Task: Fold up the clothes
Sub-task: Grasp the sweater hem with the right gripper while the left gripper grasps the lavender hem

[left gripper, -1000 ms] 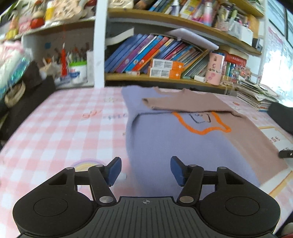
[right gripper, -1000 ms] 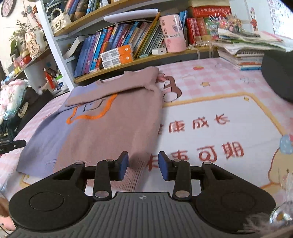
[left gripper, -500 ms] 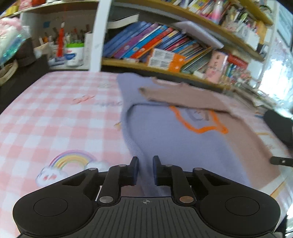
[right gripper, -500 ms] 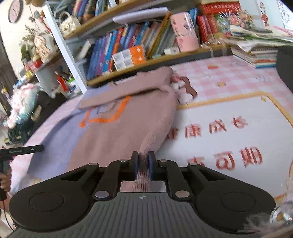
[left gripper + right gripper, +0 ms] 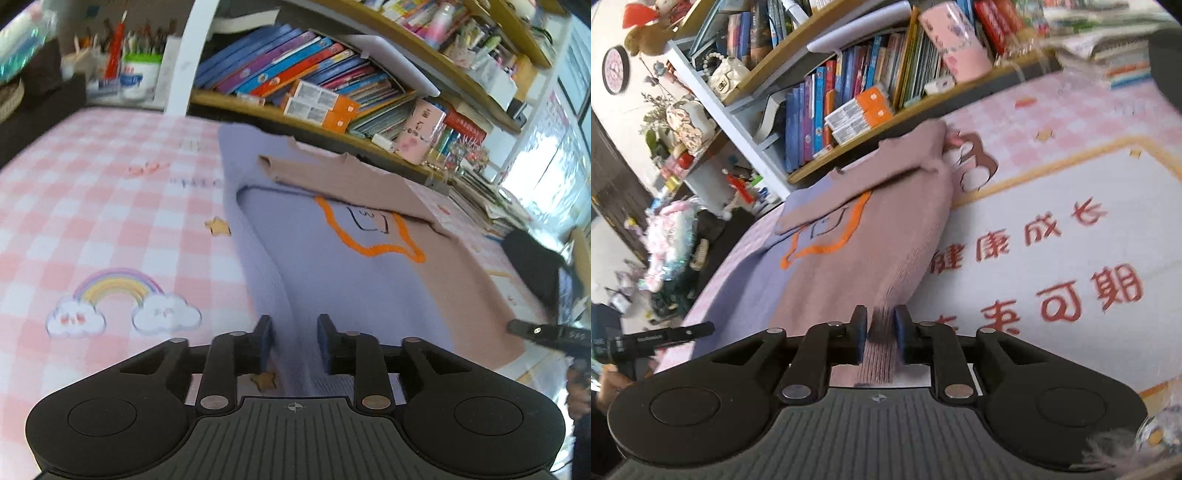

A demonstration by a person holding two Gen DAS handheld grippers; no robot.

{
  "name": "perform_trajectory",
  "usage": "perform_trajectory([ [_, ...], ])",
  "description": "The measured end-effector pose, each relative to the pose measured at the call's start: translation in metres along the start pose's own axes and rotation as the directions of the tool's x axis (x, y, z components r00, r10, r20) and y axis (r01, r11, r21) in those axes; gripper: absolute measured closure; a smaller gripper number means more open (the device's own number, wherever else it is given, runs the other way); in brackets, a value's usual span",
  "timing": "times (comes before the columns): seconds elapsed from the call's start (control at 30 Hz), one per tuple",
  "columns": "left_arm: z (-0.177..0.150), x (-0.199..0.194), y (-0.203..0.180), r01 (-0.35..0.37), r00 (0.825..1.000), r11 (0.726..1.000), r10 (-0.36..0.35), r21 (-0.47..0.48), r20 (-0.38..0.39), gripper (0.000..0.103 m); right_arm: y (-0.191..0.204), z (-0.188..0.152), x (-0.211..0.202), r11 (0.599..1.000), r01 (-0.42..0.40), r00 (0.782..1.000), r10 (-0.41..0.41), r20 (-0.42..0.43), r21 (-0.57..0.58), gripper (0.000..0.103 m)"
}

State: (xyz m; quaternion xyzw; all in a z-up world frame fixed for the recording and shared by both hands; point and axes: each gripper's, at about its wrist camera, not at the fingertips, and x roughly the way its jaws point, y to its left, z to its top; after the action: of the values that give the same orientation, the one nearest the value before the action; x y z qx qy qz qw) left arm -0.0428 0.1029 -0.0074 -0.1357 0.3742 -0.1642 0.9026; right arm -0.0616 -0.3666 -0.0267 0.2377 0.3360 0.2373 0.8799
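sweater (image 5: pixel 332 280): lilac on one half, dusty pink on the other, orange outline with a small black drawing on the chest; lies flat on the bench, hem toward the cameras, collar toward the bookshelf
sleeve (image 5: pixel 340 173): pink one, folded across the chest, covers the top of the orange outline
left hem corner: lilac cloth lifted into a ridge that runs between the pads of the left claw
left claw (image 5: pixel 293 341): jaws have just been opening again after a near shut; a gap shows on both sides of the ridge, pads not pressing it (loose)
right hem corner: pink ribbed edge bunched up, rises off the bench
right claw (image 5: pixel 880 332): jaws narrow, have just eased apart a little, pads still pinch the pink ribbed edge from both sides
bench (image 5: pixel 110 206): pink and white check cover with rainbow, clouds, stars; on the right side a white panel with red characters (image 5: pixel 1071 258)
bookshelf (image 5: pixel 332 85): just behind the collar end, packed with books, two orange boxes (image 5: pixel 321 107), a pink case (image 5: pixel 956 51)
wall clock (image 5: pixel 616 70): far left in the right wrist view
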Motion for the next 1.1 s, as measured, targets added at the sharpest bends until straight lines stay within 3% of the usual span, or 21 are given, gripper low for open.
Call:
perform_trajectory([
  [0.3, 0.004, 0.009, 0.007, 0.035, 0.999, 0.999, -0.036, -0.04, -0.007, 0.072, -0.014, 0.011, 0.025, 0.993, -0.087, 0.994, 0.092, -0.056, 0.085, 0.082],
  [0.33, 0.004, 0.009, 0.007, 0.033, 0.999, 0.999, -0.033, -0.033, -0.008, 0.075, -0.011, 0.01, 0.026, 0.994, -0.087, 0.994, 0.092, -0.066, 0.072, 0.086],
  [0.4, 0.001, 0.007, 0.008, 0.03, 1.0, 0.999, -0.03, -0.03, -0.009, 0.092, -0.005, 0.007, 0.026, 0.995, -0.089, 0.992, 0.092, -0.082, 0.039, 0.091],
  [0.47, -0.003, 0.004, 0.013, 0.044, 0.999, 0.998, -0.044, -0.052, -0.009, 0.096, -0.001, 0.001, 0.023, 0.995, -0.101, 0.99, 0.103, -0.094, 0.024, 0.094],
  [0.77, -0.024, -0.021, 0.021, 0.119, 0.991, 0.989, -0.123, -0.093, -0.043, 0.097, 0.0, -0.023, -0.01, 0.994, -0.1, 0.987, 0.105, -0.119, 0.048, 0.094],
  [0.97, -0.046, -0.031, 0.03, 0.209, 0.974, 0.963, -0.22, -0.172, -0.045, 0.097, -0.001, -0.041, -0.032, 0.989, -0.107, 0.984, 0.12, -0.131, 0.103, 0.094],
  [1.1, -0.051, -0.035, 0.041, 0.298, 0.953, 0.92, -0.303, -0.255, 0.021, 0.097, -0.004, -0.05, -0.041, 0.976, -0.151, 0.979, 0.17, -0.112, 0.158, 0.094],
])
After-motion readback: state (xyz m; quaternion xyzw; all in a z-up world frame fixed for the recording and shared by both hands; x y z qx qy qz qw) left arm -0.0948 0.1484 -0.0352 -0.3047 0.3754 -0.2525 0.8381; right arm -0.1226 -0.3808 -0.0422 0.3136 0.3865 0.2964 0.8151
